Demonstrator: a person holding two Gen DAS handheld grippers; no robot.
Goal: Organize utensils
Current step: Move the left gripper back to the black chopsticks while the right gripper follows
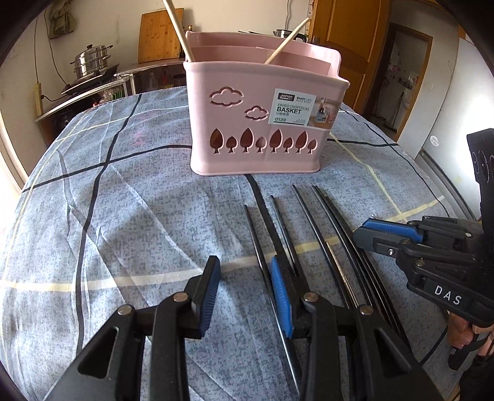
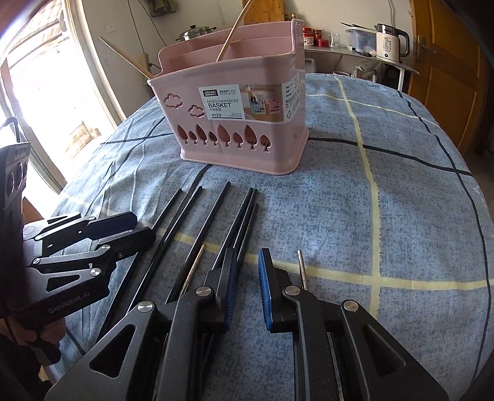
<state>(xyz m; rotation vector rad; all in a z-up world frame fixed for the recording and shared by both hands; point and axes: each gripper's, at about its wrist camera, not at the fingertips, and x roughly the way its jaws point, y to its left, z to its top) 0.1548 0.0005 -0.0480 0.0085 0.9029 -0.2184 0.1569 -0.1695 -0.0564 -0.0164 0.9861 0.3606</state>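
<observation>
A pink basket (image 1: 265,117) (image 2: 237,114) stands upright on the blue checked cloth (image 1: 123,216) (image 2: 401,216) that covers the table, toward its far edge. Two wooden chopsticks lean in its compartments, one (image 1: 177,29) (image 2: 123,57) at the left end and one (image 1: 287,41) (image 2: 234,31) nearer the middle.

On the cloth in front of the basket, toward the near edge, lie several black chopsticks (image 1: 308,216) (image 2: 216,212), side by side and pointing roughly at the basket; some touch or overlap, and their near ends run under the grippers.

The left gripper (image 1: 244,296) (image 2: 123,229) hangs low over the cloth with its jaws spread apart and nothing between them. Its right finger (image 1: 281,296) sits over the leftmost black chopsticks, while its left finger is over bare cloth.

The right gripper (image 2: 247,290) (image 1: 383,234) is also released, its blue pads parted with only cloth showing in the gap. Its left finger (image 2: 227,290) lies over the rightmost black chopsticks. A thin metal rod (image 2: 302,268) shows just beside its right finger.

Behind the table, a steel pot (image 1: 91,60) stands on a stove and a kettle (image 2: 390,40) on a shelf.
</observation>
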